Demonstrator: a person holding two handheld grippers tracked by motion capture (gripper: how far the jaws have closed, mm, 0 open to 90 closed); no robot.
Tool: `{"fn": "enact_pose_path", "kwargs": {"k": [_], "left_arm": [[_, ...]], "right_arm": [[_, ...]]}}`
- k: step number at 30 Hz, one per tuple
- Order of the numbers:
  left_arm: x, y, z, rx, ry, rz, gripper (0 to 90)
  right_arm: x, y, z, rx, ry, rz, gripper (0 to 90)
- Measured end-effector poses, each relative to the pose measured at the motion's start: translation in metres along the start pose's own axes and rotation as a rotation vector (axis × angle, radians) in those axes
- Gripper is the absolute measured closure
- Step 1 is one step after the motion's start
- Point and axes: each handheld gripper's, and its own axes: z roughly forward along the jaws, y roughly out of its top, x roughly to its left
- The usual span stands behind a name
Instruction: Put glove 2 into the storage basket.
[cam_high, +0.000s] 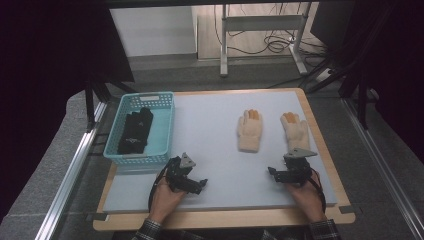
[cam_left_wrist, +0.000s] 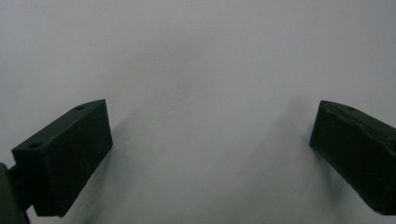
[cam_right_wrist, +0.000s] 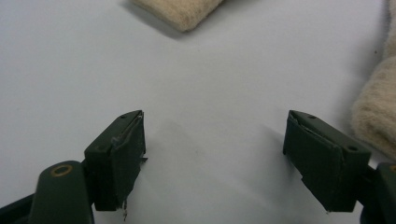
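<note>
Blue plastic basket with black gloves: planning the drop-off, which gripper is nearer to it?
Left. The left gripper sits just below the basket's near corner; the right gripper is across the table.

This is looking like a lab or test room: dark curtains (cam_high: 45, 45) are hanging round a counter (cam_high: 320, 135) that is sitting in a metal rail frame (cam_high: 75, 160), cables (cam_high: 270, 42) are trailing over the floor behind, and a bare desk frame (cam_high: 262, 22) is standing by the wall.
</note>
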Motion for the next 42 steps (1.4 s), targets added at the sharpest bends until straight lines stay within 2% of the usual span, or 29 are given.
{"fn": "enact_pose_path", "kwargs": {"k": [12,20,24,29,30,33,35,38,40,42], "left_arm": [[0.001,0.0,0.001,-0.001,-0.004,-0.009,0.0],[0.001,-0.001,0.001,-0.001,-0.004,-0.009,0.0],[0.001,-0.001,0.001,-0.001,-0.004,-0.01,0.0],[0.001,-0.001,0.0,-0.001,-0.004,-0.01,0.0],[0.001,-0.001,0.0,-0.001,-0.004,-0.009,0.0],[0.001,-0.001,0.0,-0.001,-0.004,-0.01,0.0],[0.001,-0.001,0.001,-0.001,-0.004,-0.01,0.0],[0.001,-0.001,0.001,-0.001,-0.004,-0.01,0.0],[0.001,-0.001,0.001,-0.001,-0.004,-0.01,0.0],[0.001,-0.001,0.001,-0.002,-0.004,-0.01,0.0]], "right_arm": [[-0.001,0.0,0.0,0.002,0.007,0.006,21.0],[-0.01,0.005,-0.001,0.001,0.06,0.044,24.2],[-0.016,0.017,0.001,-0.015,0.07,0.048,25.5],[-0.02,0.038,0.009,-0.038,0.08,0.024,31.6],[-0.021,0.047,0.014,-0.043,0.086,0.015,34.9],[-0.022,0.054,0.019,-0.043,0.085,0.007,36.3],[-0.025,0.066,0.029,-0.047,0.093,0.0,36.3],[-0.028,0.072,0.035,-0.054,0.105,0.005,34.6],[-0.031,0.081,0.043,-0.06,0.108,0.011,30.7],[-0.032,0.088,0.05,-0.058,0.109,-0.006,28.5]]}}
